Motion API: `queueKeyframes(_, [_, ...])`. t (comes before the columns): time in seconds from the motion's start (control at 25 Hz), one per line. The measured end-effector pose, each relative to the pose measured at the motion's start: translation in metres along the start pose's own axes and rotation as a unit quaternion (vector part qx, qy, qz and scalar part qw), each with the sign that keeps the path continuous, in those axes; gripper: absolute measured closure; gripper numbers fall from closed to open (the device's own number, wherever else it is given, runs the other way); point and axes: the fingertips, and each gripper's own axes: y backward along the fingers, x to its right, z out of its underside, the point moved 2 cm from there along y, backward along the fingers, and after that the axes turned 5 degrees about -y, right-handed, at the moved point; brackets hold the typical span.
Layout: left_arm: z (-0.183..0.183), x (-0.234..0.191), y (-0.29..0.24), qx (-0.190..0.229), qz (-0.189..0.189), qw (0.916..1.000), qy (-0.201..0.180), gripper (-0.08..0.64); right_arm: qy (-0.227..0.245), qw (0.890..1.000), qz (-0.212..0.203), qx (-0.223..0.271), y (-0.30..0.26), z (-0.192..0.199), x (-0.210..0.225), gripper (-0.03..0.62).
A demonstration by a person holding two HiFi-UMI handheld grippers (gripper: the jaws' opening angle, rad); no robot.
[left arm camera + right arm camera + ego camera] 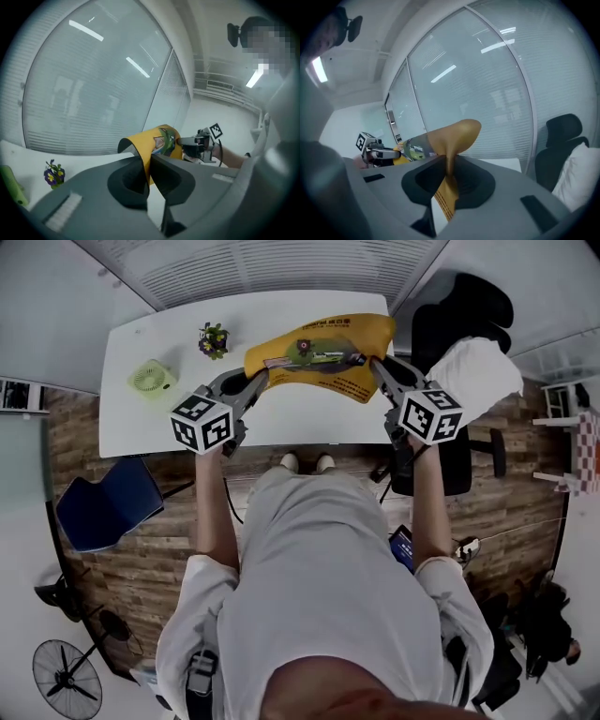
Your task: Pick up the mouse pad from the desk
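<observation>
A yellow mouse pad [323, 354] with a printed picture hangs above the white desk [159, 418], bowed between both grippers. My left gripper [255, 382] is shut on its left edge; the left gripper view shows the pad [157, 143] pinched between the dark pads, and the right gripper [197, 142] far off. My right gripper [380, 369] is shut on the right edge; in the right gripper view the pad [452, 140] rises curled from the jaws, and the left gripper [377, 151] holds the far end.
A small pot of purple flowers [213, 339] and a green desk fan [152, 380] stand on the desk's left part. A black office chair [464, 352] with a white cushion is at the right, a blue chair [103, 507] at the left.
</observation>
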Motion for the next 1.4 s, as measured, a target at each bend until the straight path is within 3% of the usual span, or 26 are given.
queueKeyframes(0.12, [-0.021, 0.004, 0.001, 0.042, -0.048, 0.9977, -0.022, 0.554, 0.029, 0.998, 0.039, 0.037, 0.006, -0.011, -0.004, 0.535])
queueKeyframes(0.28, [-0.046, 0.009, 0.001, 0.082, -0.069, 0.9942, -0.01, 0.554, 0.073, 0.991, 0.079, 0.075, 0.012, -0.032, -0.009, 0.537])
queueKeyframes(0.88, [-0.105, 0.01, 0.015, 0.162, -0.185, 0.9661, -0.079, 0.554, 0.144, 0.965, 0.117, 0.184, 0.022, -0.08, -0.038, 0.549])
queueKeyframes(1.0, [-0.111, 0.008, 0.015, 0.168, -0.195, 0.9627, -0.083, 0.554, 0.147, 0.963, 0.12, 0.189, 0.02, -0.084, -0.039, 0.549])
queueKeyframes(1.4, [-0.112, 0.009, 0.013, 0.159, -0.194, 0.9641, -0.087, 0.554, 0.144, 0.961, 0.124, 0.199, 0.02, -0.087, -0.038, 0.549])
